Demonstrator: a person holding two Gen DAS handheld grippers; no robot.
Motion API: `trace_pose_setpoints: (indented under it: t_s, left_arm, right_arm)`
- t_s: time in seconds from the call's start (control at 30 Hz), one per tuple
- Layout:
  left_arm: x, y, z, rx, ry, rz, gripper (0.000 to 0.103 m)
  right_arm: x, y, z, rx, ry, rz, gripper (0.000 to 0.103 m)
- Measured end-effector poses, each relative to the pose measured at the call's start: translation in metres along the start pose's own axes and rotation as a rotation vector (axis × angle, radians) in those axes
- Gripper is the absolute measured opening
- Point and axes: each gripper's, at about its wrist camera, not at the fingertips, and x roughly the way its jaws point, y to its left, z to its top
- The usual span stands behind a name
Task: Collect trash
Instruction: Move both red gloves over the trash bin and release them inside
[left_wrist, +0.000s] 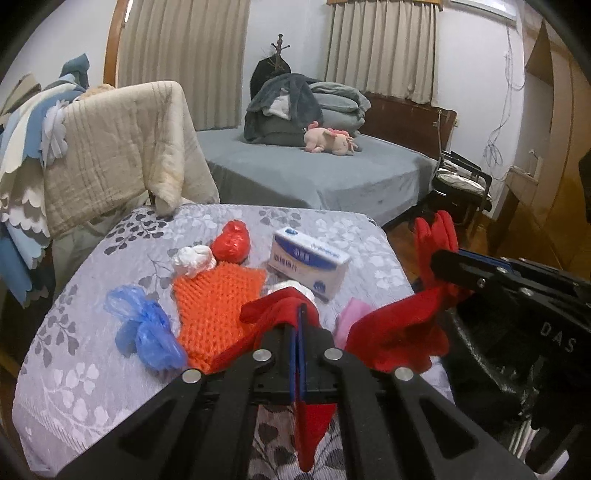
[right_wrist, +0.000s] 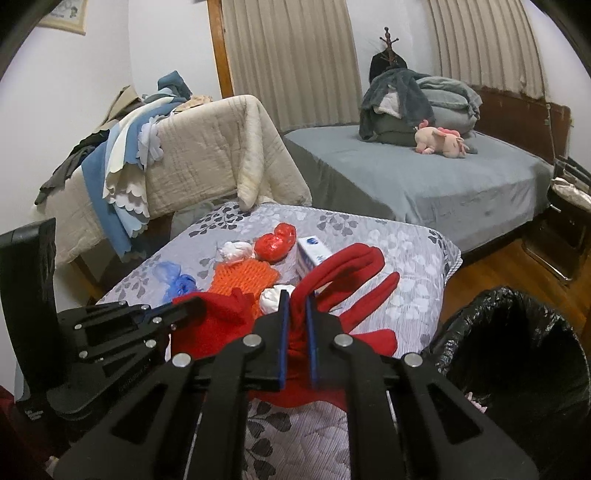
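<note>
Both grippers clamped on red cloth (right_wrist: 343, 273): left gripper (left_wrist: 300, 314) fingers nearly together on one end, right gripper (right_wrist: 295, 299) pinching the other, above table (right_wrist: 413, 295). Beyond: blue bag (left_wrist: 147, 328), orange knit (left_wrist: 214, 302), white wad (left_wrist: 194, 260), red bag (left_wrist: 232, 242), box (left_wrist: 310, 260). Lined bin (right_wrist: 517, 350) beside table, right.

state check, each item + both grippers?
left gripper: shut on red cloth
right gripper: shut on red cloth
red cloth: held between both, lifted above table
trash bin: open, black liner
tissue box: on table, closed
blue bag: crumpled, on table
</note>
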Motion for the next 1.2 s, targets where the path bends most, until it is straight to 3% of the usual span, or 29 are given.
trace_pose_setpoints:
  t_s: [0.17,0.6,1.2]
  left_arm:
    - [-0.006,-0.004,-0.001,-0.008,0.001,-0.013,0.001]
    - [-0.034,-0.037,0.028,0.033,-0.087,-0.09,0.001]
    - [-0.015,-0.135,0.048,0.133,-0.084,-0.282,0.001]
  right_arm:
    - [-0.006,-0.002,-0.002,0.002,0.006,-0.004,0.007]
    - [-0.063,-0.023,0.018,0.002,-0.095,-0.032,0.007]
    - [-0.126,-0.129,-0.004,0.109,-0.113,-0.286,0.007]
